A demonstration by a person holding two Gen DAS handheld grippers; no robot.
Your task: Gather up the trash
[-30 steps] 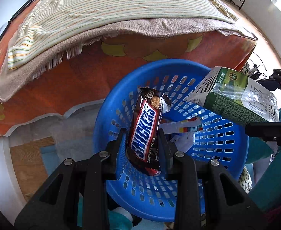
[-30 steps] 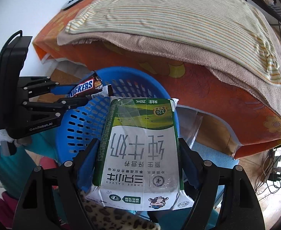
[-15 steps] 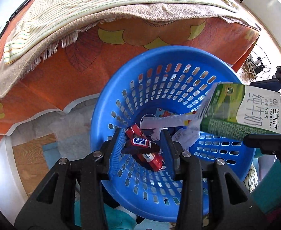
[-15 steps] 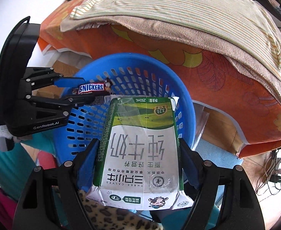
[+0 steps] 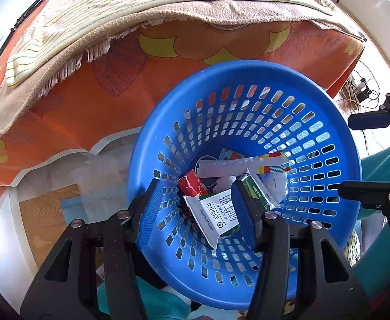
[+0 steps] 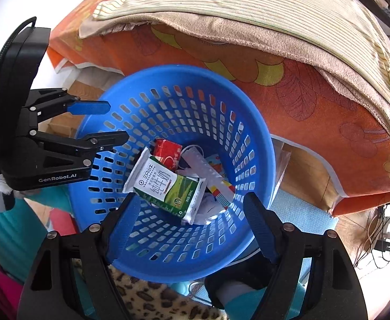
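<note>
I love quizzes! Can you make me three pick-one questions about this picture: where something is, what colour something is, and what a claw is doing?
1. Where is the milk carton?
A. in the basket
B. on the bed
C. in a claw

2. What colour is the basket?
A. green
B. blue
C. white

3. What is in the right claw?
A. the carton
B. a wrapper
C. nothing

Answers:
1. A, the carton lies on the other trash at the basket's bottom.
2. B, its rim and holed wall are blue.
3. C, its jaws stand wide apart above the basket with only air between them.
</note>
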